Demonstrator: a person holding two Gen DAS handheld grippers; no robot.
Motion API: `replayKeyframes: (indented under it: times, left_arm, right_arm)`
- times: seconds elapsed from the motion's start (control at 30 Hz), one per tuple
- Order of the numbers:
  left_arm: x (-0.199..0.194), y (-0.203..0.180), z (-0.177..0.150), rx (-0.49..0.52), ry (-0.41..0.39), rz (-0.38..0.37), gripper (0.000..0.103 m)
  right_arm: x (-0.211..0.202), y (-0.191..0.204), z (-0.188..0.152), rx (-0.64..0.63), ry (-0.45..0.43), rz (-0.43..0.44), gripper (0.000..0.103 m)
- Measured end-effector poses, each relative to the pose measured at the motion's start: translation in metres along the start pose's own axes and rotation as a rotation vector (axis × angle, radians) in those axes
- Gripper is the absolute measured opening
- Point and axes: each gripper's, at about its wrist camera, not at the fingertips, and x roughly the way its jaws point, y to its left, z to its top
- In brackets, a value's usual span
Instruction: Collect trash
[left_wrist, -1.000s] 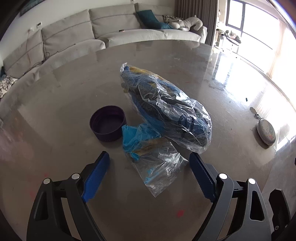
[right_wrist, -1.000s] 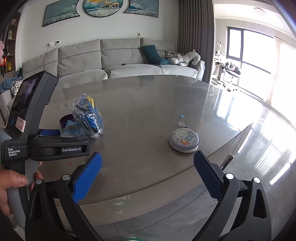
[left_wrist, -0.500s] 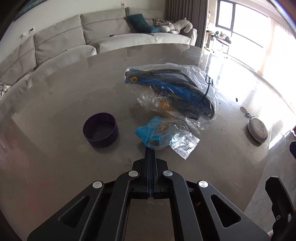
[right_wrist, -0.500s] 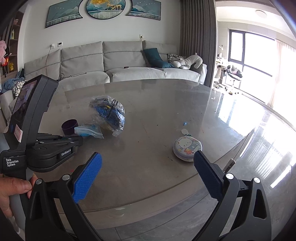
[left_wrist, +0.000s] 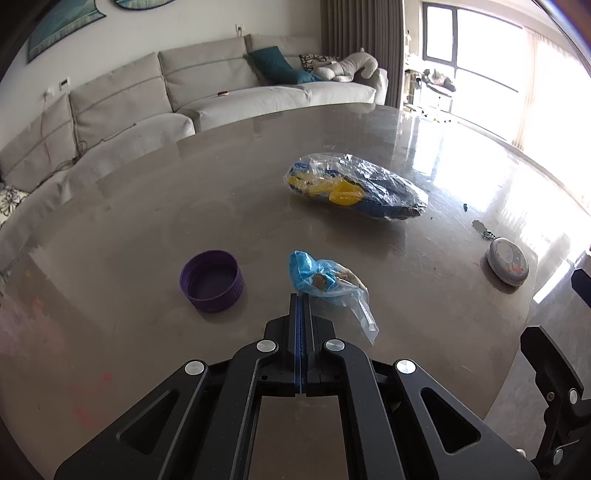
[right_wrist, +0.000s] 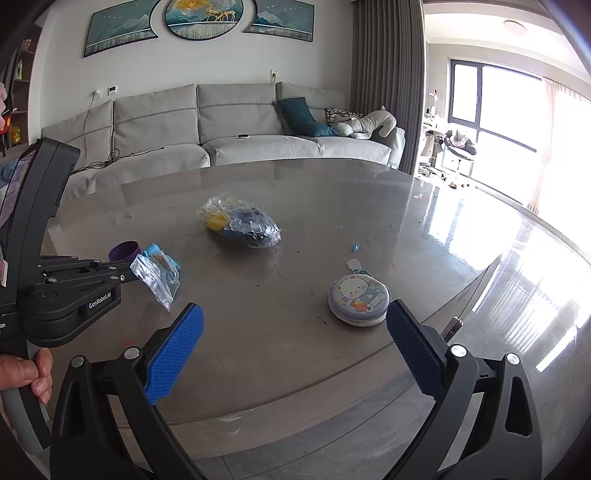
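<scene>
My left gripper (left_wrist: 301, 299) is shut on a small clear plastic bag with blue trash inside (left_wrist: 321, 280) and holds it lifted above the table; the right wrist view shows the bag (right_wrist: 159, 273) hanging from the left gripper (right_wrist: 135, 271). A larger clear bag of blue and yellow items (left_wrist: 354, 192) lies on the table further back, also in the right wrist view (right_wrist: 240, 221). My right gripper (right_wrist: 291, 354) is open and empty near the table's front edge.
A purple round lid (left_wrist: 212, 280) sits on the grey round table (left_wrist: 147, 206) left of the held bag. A round tin with a bear picture (right_wrist: 358, 301) lies near the table's right edge. A grey sofa (right_wrist: 236, 125) stands behind.
My left gripper closed on the small bag and lifted it off the table, drawing back from the large bag. The right gripper stayed open and shifted slightly.
</scene>
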Motion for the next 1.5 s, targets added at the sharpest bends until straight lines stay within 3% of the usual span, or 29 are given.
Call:
replayKeyframes:
  times: [0.4, 0.43, 0.5, 0.53, 0.57, 0.77, 1.17, 1.2, 1.23, 1.27, 1.5]
  left_arm:
    - [0.010, 0.003, 0.006, -0.014, 0.039, -0.009, 0.001]
    - [0.010, 0.003, 0.006, -0.017, 0.040, -0.007, 0.007]
    - [0.010, 0.001, 0.005, -0.018, 0.041, 0.003, 0.039]
    - [0.008, 0.001, 0.004, -0.023, 0.025, 0.016, 0.064]
    - [0.006, 0.000, 0.003, -0.025, 0.009, 0.027, 0.074]
    - [0.000, 0.000, 0.004, -0.053, 0.004, 0.007, 0.079]
    - [0.028, -0.025, 0.029, -0.006, 0.024, -0.027, 0.078]
    - [0.028, -0.027, 0.030, 0.001, 0.019, -0.040, 0.075]
    - [0.029, -0.028, 0.032, 0.006, 0.022, -0.046, 0.055]
    - [0.031, -0.030, 0.033, 0.009, 0.023, -0.043, 0.045]
    - [0.028, -0.028, 0.038, 0.031, 0.010, -0.068, 0.019]
  right_arm:
    - [0.005, -0.004, -0.005, 0.013, 0.015, 0.007, 0.099]
    - [0.005, -0.004, -0.006, 0.013, 0.017, 0.004, 0.099]
    - [0.005, -0.006, -0.006, 0.015, 0.018, 0.002, 0.098]
    - [0.005, -0.006, -0.005, 0.017, 0.017, 0.003, 0.098]
    - [0.004, -0.007, -0.006, 0.018, 0.016, 0.003, 0.098]
    - [0.002, -0.008, -0.006, 0.023, 0.006, 0.002, 0.098]
    - [0.006, -0.013, -0.008, 0.024, 0.008, -0.021, 0.098]
    - [0.007, -0.014, -0.008, 0.024, 0.008, -0.024, 0.098]
    - [0.008, -0.015, -0.008, 0.028, 0.009, -0.025, 0.098]
    - [0.008, -0.016, -0.009, 0.032, 0.011, -0.025, 0.098]
    - [0.011, -0.021, -0.007, 0.044, -0.008, -0.042, 0.099]
